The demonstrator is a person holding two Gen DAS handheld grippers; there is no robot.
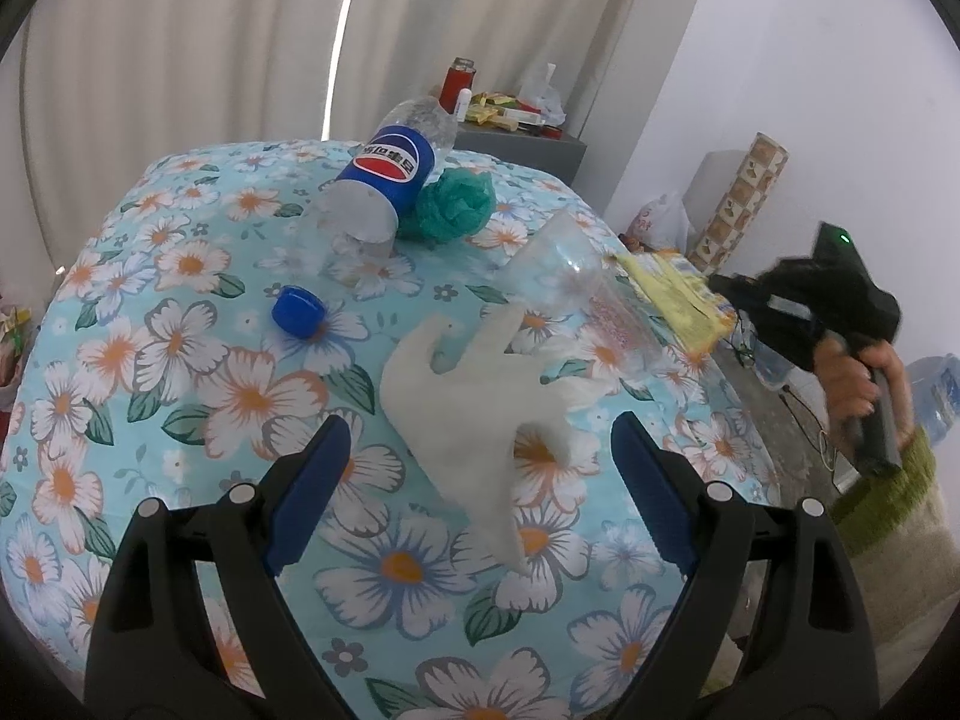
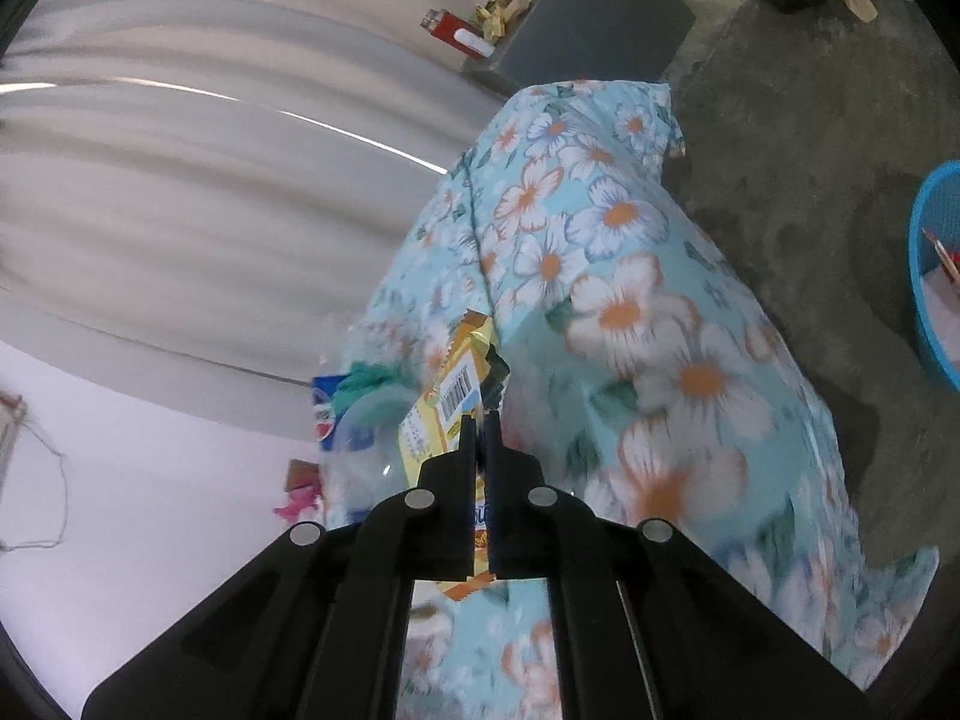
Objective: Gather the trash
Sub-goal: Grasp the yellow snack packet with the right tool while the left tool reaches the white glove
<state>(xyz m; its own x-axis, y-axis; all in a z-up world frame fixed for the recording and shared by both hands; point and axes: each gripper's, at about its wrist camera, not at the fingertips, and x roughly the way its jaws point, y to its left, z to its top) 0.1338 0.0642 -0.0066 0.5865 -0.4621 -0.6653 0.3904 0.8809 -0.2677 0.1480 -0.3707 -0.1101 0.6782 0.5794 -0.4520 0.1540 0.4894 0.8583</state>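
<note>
My right gripper (image 2: 479,420) pinches its fingers on a crinkly yellow foil wrapper (image 2: 447,396); my left gripper (image 1: 480,468) gapes, released, over a limp white cloth (image 1: 480,420) on the floral tabletop (image 1: 180,360).

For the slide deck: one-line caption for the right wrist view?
Right gripper shut on a yellow snack wrapper over the floral tablecloth.

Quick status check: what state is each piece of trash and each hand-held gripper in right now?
Clear plastic cola bottle with blue label: uncapped, on its side.
Blue plastic bottle cap: off, lying on the cloth.
Clear plastic cup: tipped over.
Yellow snack wrapper: pinched by the right hand-held gripper.
White crumpled tissue: untouched.
Left hand-held gripper: open, empty.
</note>
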